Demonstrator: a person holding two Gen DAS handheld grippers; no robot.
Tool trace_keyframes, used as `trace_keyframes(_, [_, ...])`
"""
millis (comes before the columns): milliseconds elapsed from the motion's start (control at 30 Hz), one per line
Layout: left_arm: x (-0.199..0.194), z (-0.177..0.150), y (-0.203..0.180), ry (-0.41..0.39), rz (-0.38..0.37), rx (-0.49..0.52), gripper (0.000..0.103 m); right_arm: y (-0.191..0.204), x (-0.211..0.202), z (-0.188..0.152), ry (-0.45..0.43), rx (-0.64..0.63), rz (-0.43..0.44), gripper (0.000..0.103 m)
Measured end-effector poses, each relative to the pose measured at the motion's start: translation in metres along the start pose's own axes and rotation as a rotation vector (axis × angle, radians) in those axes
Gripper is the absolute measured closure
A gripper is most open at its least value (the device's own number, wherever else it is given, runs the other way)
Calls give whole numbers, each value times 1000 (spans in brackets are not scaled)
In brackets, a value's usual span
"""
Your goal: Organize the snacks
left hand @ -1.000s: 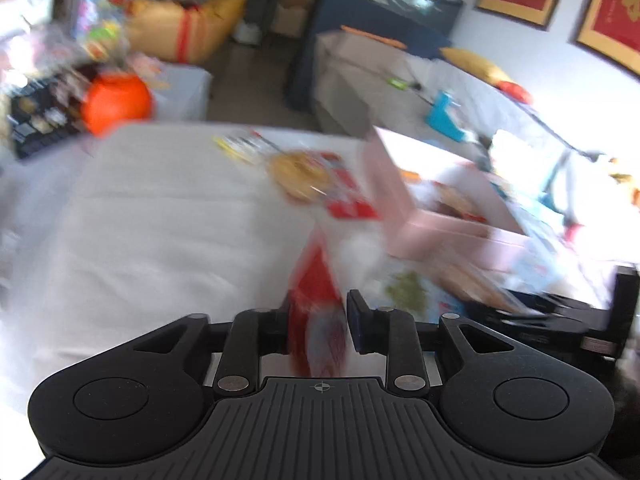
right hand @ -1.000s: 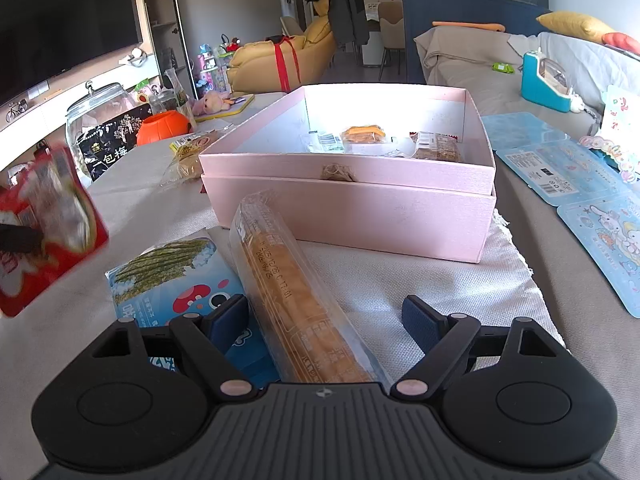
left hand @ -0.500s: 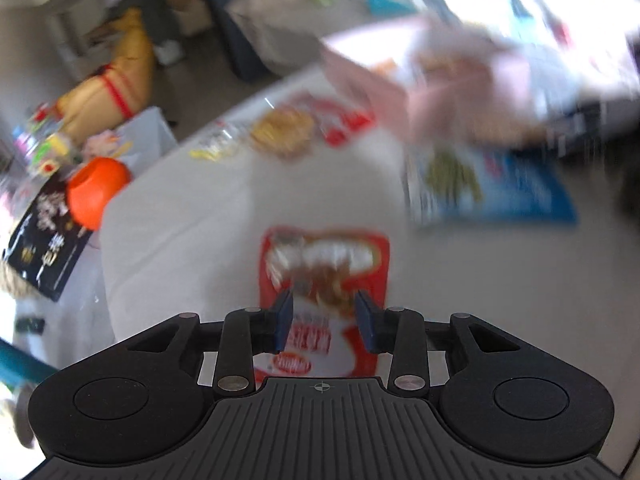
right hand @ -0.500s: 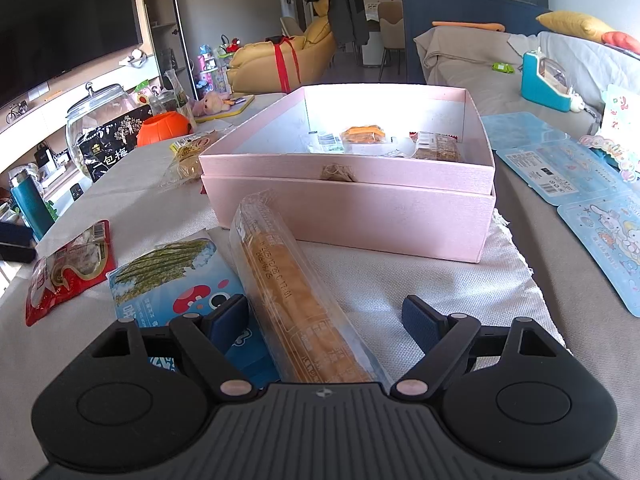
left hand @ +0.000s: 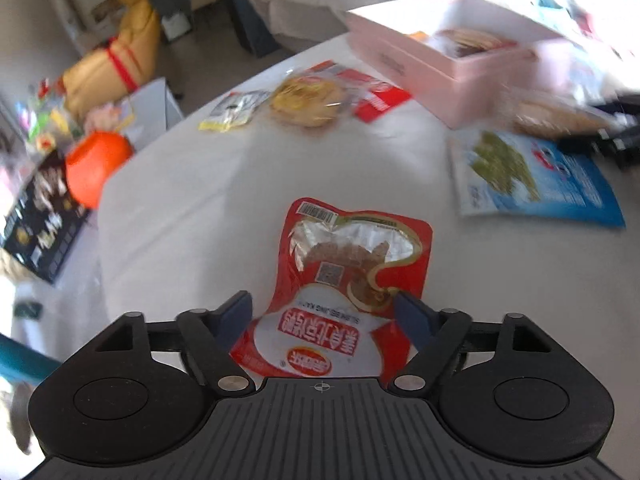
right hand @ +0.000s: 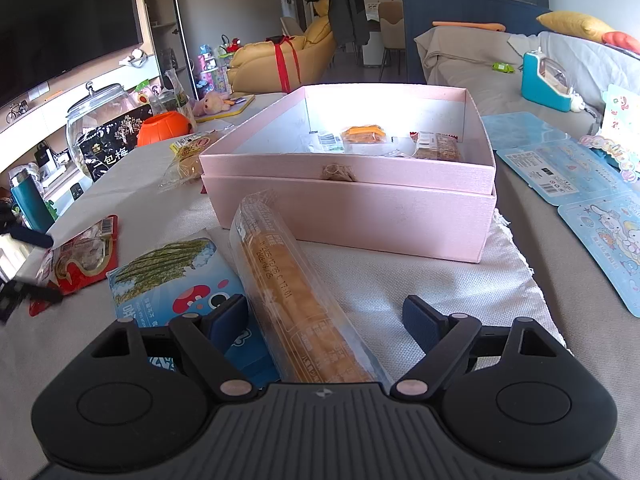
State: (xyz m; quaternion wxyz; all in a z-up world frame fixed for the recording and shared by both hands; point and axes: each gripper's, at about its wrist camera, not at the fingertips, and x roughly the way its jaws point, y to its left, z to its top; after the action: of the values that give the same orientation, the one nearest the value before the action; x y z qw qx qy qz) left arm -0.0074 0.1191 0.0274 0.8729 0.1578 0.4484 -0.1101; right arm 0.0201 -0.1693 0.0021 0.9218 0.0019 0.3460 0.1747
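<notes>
The left gripper, jaws just spread wide, straddles a red snack packet lying flat on the table at lower centre, long axis pointing up-frame, pads not pressing.

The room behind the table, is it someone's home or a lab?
Most likely a family living room: a yellow armchair tied with red ribbon, a big dark TV screen on the wall, a grey sofa with cushions, and toys on a side table.
</notes>
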Motion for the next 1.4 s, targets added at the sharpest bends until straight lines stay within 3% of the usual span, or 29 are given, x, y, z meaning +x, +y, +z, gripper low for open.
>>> trace_keyframes(200, [12, 6, 10, 13, -87, -77, 16, 0, 0, 0, 0, -3, -1, 17])
trace_keyframes(567, [18, 3, 9, 4, -94, -144, 16, -1, 0, -1, 5, -6, 9, 14])
trace_keyframes(867, [-2, -9, -33, -4, -87, -185, 17, 2, -8, -2, 41, -16, 12, 12])
trace_keyframes(1033, [-14, -18, -44, -19, -99, -274, 17, 11, -27, -10, 65, -55, 63, 26])
trace_keyframes(1100, [-19, -22, -47, -29, -120, -316, 17, 20, -39, -8, 71, -94, 131, 26])
trace_keyframes(1200, [-23, -24, -54, -31, -117, -327, 17, 28, -55, 2, 73, -122, 256, 37])
trace_keyframes(1333, [-24, -26, -64, -24, -85, -283, 17, 45, -54, 14, 15, -218, 172, 38])
trace_keyframes(1400, [-23, -26, -67, -1, -66, -262, 16, 48, -40, 17, 44, -227, 163, 38])
